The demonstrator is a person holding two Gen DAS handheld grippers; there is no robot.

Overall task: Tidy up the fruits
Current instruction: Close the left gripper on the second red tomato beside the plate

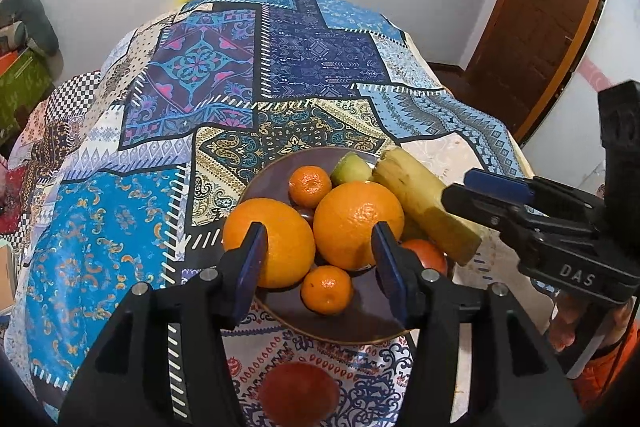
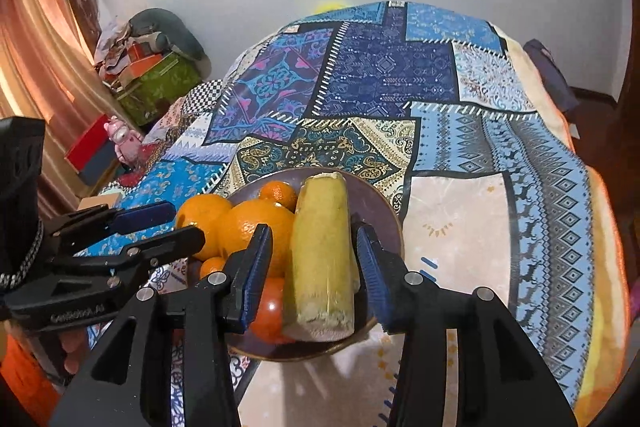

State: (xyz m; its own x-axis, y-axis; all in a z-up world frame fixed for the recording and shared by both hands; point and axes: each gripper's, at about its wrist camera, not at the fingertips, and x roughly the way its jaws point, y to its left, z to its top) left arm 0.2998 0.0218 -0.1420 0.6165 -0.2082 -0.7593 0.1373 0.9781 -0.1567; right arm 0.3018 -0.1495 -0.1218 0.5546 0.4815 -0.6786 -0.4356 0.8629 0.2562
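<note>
A dark plate [image 1: 360,327] holds two big oranges [image 1: 358,225], two small mandarins [image 1: 326,289], a green fruit [image 1: 350,169], a red tomato [image 1: 426,255] and a long yellow fruit [image 1: 424,201]. My left gripper [image 1: 320,263] is open above the plate's near side, empty. A red fruit [image 1: 298,393] lies on the cloth below it. My right gripper [image 2: 316,263] is open, its fingers either side of the yellow fruit [image 2: 322,255], which lies on the plate [image 2: 380,211]. The oranges [image 2: 256,227] and tomato [image 2: 270,311] lie left of it.
The table is covered by a patterned blue patchwork cloth [image 1: 280,75]. The right gripper's body [image 1: 552,227] shows at the right of the left wrist view; the left gripper's body [image 2: 100,259] shows left in the right wrist view. Boxes [image 2: 160,83] and a curtain stand beyond the table.
</note>
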